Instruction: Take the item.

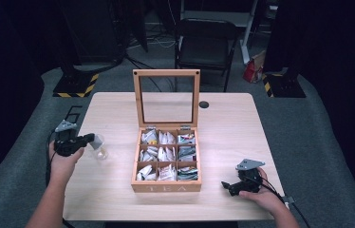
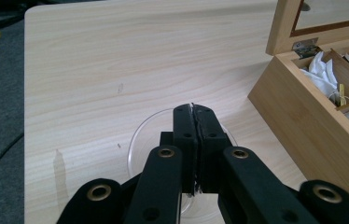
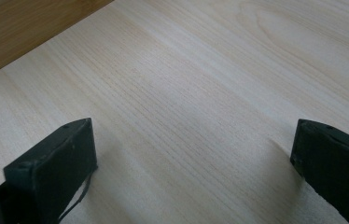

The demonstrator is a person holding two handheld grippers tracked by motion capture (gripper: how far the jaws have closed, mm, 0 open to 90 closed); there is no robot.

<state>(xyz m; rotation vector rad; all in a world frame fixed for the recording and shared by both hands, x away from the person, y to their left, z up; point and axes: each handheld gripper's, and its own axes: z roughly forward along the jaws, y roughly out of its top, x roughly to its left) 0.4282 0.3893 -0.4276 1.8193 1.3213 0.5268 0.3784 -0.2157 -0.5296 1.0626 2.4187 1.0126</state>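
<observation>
Pale wood table (image 1: pixel 109 199) on grey carpet, dark surroundings, black chair (image 1: pixel 205 45) behind the far edge.

Left gripper (image 2: pixel 194 108): jaws pressed together, clamped on the thin rim of a clear glass (image 2: pixel 137 140). In the high view this gripper (image 1: pixel 90 137) sits at the table's left side, with the glass (image 1: pixel 98 146) tilted at its tip. Glass stands left of the tea box (image 1: pixel 166 186), apart from it, with bare wood between. Whether the glass base touches the table: cannot tell.

Right gripper (image 3: pixel 193 154): jaws wide apart, nothing between them, just plain tabletop below. In the high view it (image 1: pixel 227 186) rests low at the table's right front, held in the right hand (image 1: pixel 261 192), jaws pointing toward the box's front right corner, near it but not touching.

Box: centre of the table, nine compartments, three by three, all holding tea bags (image 1: pixel 166 153). Its glass-paned lid (image 1: pixel 166 97) stands upright at the back, open. Box wall (image 2: pixel 303 126) lies to the right in the left gripper view.

Small dark round mark (image 1: pixel 204 104) on the table right of the lid.
</observation>
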